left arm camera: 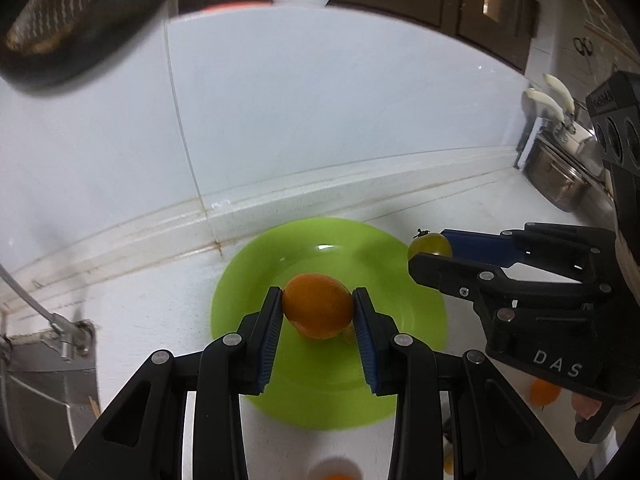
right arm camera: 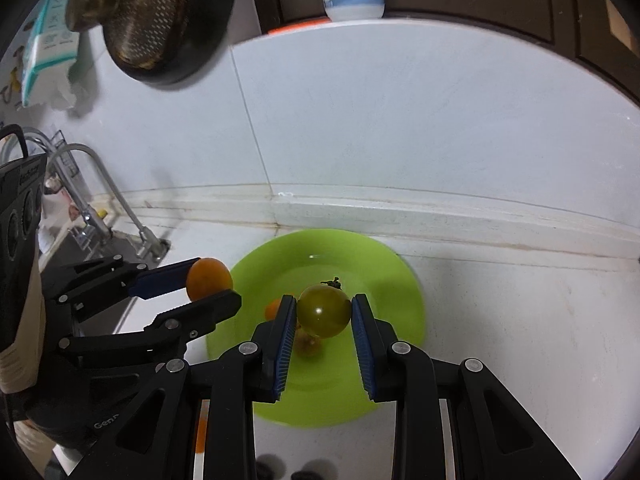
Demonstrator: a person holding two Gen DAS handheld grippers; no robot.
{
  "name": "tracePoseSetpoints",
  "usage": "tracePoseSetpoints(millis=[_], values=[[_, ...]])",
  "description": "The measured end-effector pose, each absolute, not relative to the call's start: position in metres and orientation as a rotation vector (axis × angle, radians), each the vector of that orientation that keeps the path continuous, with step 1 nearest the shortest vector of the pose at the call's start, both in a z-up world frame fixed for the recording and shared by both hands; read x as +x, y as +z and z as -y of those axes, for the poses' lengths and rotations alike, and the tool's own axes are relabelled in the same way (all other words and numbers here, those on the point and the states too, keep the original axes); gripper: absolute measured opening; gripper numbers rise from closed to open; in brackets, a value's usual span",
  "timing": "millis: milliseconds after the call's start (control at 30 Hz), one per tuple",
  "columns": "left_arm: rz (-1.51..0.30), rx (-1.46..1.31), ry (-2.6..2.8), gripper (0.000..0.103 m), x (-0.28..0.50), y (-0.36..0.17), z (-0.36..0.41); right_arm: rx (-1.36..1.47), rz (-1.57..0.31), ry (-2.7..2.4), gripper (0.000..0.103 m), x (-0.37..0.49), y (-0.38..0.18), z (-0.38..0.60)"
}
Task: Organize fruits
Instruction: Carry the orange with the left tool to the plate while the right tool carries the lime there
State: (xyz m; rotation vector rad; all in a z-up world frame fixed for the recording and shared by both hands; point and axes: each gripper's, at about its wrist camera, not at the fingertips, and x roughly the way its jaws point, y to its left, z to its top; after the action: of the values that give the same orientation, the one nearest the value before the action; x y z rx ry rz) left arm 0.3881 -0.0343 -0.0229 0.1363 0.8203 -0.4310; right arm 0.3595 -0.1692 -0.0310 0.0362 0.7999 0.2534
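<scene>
Your left hand-held gripper [left arm camera: 318,308] grasps an orange tomato [left arm camera: 318,305] and your right hand-held gripper [right arm camera: 324,312] a green tomato [right arm camera: 323,310], both directly above the green plate [left arm camera: 256,256].

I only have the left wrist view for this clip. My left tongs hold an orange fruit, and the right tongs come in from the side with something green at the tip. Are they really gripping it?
Observer: Yes. In the right wrist view the right tongs are shut on a green tomato, with one pad on each side and the stem on top.
Operator: Is anything already lying on the plate? My own fruit blocks the middle.
Observer: One small orange fruit shows just past the left pad of the right tongs. It appears to lie on the green plate.
</scene>
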Motion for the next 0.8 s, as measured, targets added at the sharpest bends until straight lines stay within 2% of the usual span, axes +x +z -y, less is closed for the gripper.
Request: tracePoseSetpoints(millis=[300, 700, 767, 800], values=[[-0.929, 0.106, -0.396, 0.035, 0.427, -0.051, 0.032, 0.043, -0.905, 0.232, 0.029, 0.402, -0.065, 0.175], [-0.974, 0.141, -0.392, 0.035, 0.444, -0.067, 0.040, 0.062, -0.961, 0.240, 0.029, 0.418, -0.081, 0.177], [-0.974, 0.154, -0.389, 0.036, 0.445, -0.067, 0.040, 0.058, -0.968, 0.240, 0.029, 0.418, -0.082, 0.176], [-0.971, 0.157, -0.388, 0.041, 0.445, -0.066, 0.040, 0.054, -0.969, 0.238, 0.029, 0.419, -0.081, 0.175]])
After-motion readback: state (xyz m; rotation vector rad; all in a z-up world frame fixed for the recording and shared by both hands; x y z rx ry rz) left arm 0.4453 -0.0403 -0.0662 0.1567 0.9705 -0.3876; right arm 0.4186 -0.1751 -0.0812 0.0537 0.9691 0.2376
